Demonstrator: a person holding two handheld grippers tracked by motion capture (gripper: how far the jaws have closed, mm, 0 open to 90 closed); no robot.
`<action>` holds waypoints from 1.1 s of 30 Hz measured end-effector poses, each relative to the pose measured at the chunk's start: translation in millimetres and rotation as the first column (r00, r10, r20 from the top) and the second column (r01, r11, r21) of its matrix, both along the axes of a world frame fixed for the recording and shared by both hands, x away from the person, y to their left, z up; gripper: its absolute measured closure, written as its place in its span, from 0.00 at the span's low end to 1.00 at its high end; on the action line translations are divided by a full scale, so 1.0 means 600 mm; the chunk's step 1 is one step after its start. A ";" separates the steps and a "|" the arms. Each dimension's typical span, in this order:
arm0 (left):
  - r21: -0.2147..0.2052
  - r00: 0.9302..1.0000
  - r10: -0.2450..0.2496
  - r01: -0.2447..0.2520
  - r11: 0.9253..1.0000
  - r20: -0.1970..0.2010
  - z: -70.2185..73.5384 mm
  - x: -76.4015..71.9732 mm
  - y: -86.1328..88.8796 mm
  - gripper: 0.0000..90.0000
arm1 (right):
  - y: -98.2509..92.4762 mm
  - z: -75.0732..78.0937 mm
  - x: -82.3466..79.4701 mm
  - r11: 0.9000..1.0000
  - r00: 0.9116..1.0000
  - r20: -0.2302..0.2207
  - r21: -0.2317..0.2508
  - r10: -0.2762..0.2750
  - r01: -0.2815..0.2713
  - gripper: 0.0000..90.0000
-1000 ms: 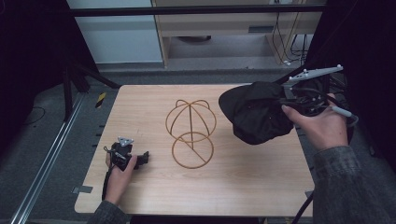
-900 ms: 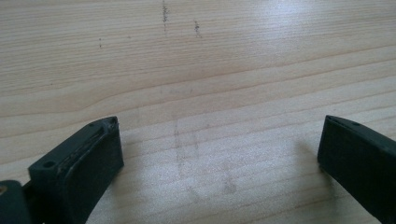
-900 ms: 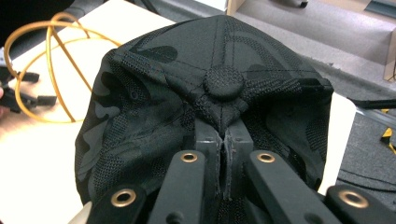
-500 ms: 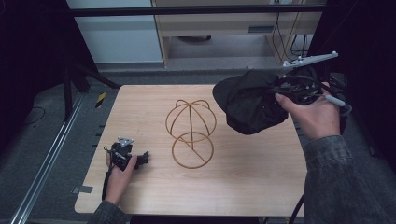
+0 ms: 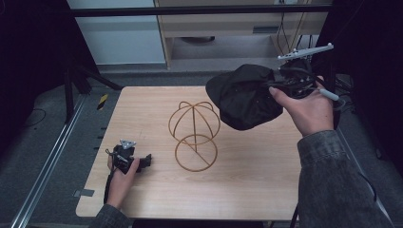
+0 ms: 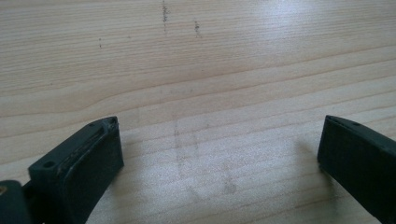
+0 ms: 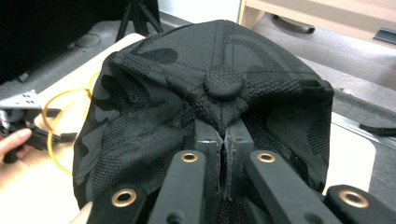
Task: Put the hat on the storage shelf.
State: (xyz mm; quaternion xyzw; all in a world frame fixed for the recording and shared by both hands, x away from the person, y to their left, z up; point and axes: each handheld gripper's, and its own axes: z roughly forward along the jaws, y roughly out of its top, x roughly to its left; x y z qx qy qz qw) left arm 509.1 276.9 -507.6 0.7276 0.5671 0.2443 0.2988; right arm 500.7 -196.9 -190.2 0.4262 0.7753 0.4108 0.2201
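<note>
A black cap [image 5: 244, 97] hangs in the air above the table's right half, just right of a gold wire hat stand [image 5: 194, 135] that sits at the table's middle. My right gripper [image 5: 280, 85] is shut on the cap; in the right gripper view its jaws pinch the cloth [image 7: 225, 140] just below the crown button [image 7: 223, 84]. My left gripper [image 5: 145, 160] rests on the table at the near left, held by a hand. Its jaws stand wide apart over bare wood [image 6: 210, 130], with nothing between them.
The light wooden table [image 5: 256, 190] has bare room in front of and to the right of the stand. Beyond the far edge are a cabinet [image 5: 223, 23] and floor cables. A tripod leg [image 5: 90, 78] stands off the left corner.
My right gripper has carried the cap up and to the left, nearer the wire stand. The left gripper has not moved.
</note>
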 end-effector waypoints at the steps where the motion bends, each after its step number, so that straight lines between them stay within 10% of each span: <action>1: 0.000 1.000 0.000 0.000 1.000 0.000 0.000 0.000 0.000 0.00 | 0.002 0.001 0.000 1.000 1.000 -0.002 0.009 0.002 -0.002 0.97; 33: 0.000 1.000 -0.006 0.006 1.000 0.000 0.000 0.001 0.001 0.00 | 0.103 0.012 0.012 0.991 0.992 0.016 0.044 0.128 -0.128 0.97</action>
